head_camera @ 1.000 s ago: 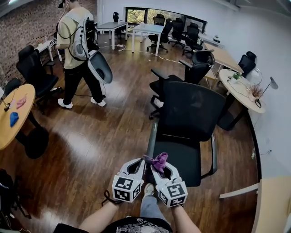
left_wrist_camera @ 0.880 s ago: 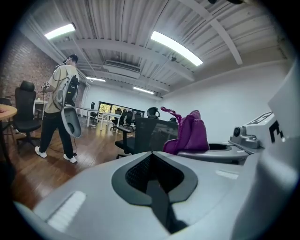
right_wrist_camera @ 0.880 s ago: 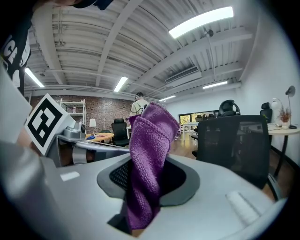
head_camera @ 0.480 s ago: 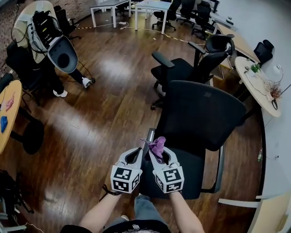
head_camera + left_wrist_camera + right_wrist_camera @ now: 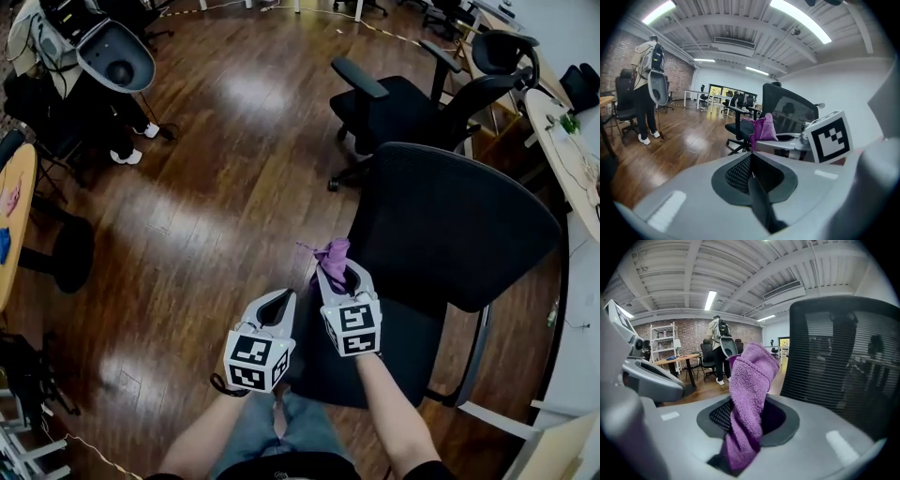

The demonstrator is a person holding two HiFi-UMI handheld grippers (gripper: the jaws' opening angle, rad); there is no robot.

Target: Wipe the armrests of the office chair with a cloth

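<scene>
Clenched in the right gripper [image 5: 335, 275]: a purple cloth [image 5: 333, 252], pinched by its lower part, the rest bunched upright past the jaw tips. Held at the edge of the office chair [image 5: 455, 225] seat that faces the open floor, just in front of the lower corner of the mesh backrest. Probably right above that side's armrest, though hard to confirm from the head view, since the spot is covered by the gripper itself. Along the opposite seat edge, a grey armrest [image 5: 479, 339], well apart from the cloth.

Just beside the right gripper and a little nearer the body, the left gripper [image 5: 280, 302], jaws pressed together on nothing, clear of the cloth. Both carried on bare forearms rising from the bottom edge of the head view.

Beyond the backrest, a second black chair [image 5: 398, 103] on the wooden floor [image 5: 216, 187]. Farther off across that floor, a person [image 5: 643, 65] standing with a white shell-shaped pack on the back. At the left edge of the head view, part of a round table [image 5: 11, 220].
</scene>
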